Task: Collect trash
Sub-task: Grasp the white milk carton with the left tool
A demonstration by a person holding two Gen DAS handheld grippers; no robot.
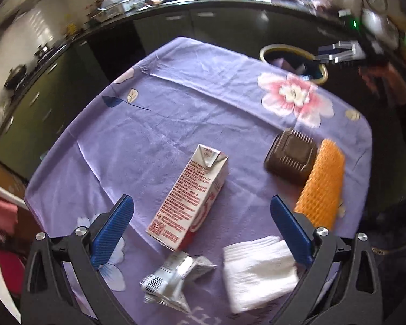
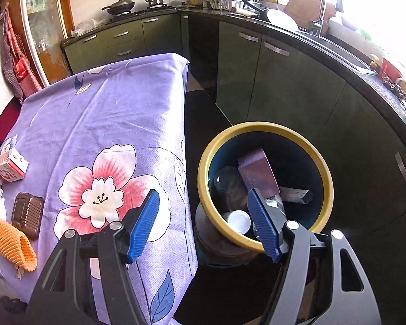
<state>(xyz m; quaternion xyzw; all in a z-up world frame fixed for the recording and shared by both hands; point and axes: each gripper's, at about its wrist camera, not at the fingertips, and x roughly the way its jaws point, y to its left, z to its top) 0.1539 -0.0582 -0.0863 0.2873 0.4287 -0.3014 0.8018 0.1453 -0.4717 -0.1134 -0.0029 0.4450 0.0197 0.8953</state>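
Covering the table, a purple cloth printed with pink-and-white flowers (image 1: 176,113) fills most of the left wrist view and hangs down over the table edge in the right wrist view; dark green kitchen cabinets under a black counter (image 2: 289,81) curve round behind. Beside the table, on the floor, stands a round bin with a yellow rim and dark blue inside (image 2: 326,173); it holds a purple-brown box (image 2: 257,172), a clear plastic bottle (image 2: 227,184), a white round lid (image 2: 238,220) and a folded grey-white pack (image 2: 295,195). Right gripper (image 2: 203,222): blue ribbed pads spread wide, nothing between them, one finger over the cloth edge, the other over the bin mouth. Left gripper (image 1: 201,230): blue pads also spread wide and empty, pointing down at the trash left on the cloth. Between its fingers lies a white carton with red print (image 1: 188,197), flat on its side. Near the right finger sits a folded white paper napkin (image 1: 257,270); just beside the carton's near end, a crumpled silver foil wrapper (image 1: 173,279). Further right, an orange foam net sleeve (image 1: 322,184) touches a brown ribbed plastic tray (image 1: 291,159). The other gripper and the person's hand (image 1: 387,81) show blurred at the far right, above the bin
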